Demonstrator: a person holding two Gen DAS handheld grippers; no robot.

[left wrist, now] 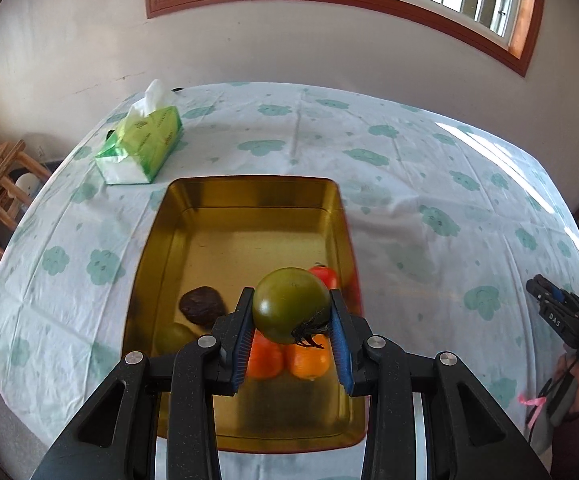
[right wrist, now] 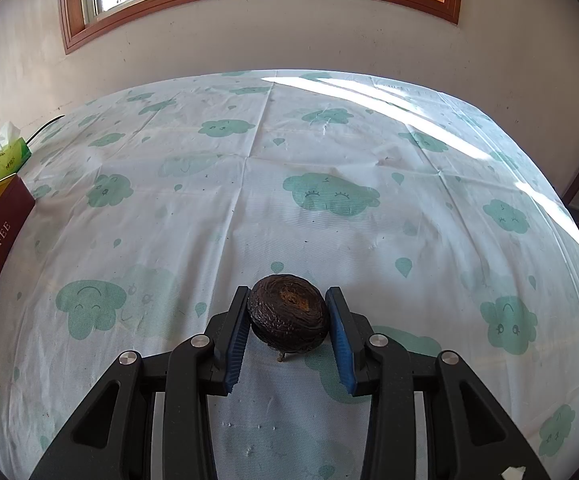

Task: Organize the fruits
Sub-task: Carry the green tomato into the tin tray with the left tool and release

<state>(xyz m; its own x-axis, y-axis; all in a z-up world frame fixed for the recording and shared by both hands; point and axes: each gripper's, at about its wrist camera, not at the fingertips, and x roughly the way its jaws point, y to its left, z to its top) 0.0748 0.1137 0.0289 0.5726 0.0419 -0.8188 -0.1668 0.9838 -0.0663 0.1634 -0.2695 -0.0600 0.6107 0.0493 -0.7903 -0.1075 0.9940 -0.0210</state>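
Above the gold tin (left wrist: 157, 240), a green tomato (left wrist: 289, 304) sits clamped in the left gripper (left wrist: 291, 312), over two oranges (left wrist: 285, 356). Off right on the table (right wrist: 329, 152), the right gripper (right wrist: 286, 316) clamps a dark wrinkled fruit (right wrist: 287, 316).

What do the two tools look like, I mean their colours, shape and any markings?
Both the left tool and the right tool are matte black plastic with two fingers, ribbed blue pads and round silver bolts. From the side, the right tool shows white "DAS" lettering, a green light and a pink ribbon below.
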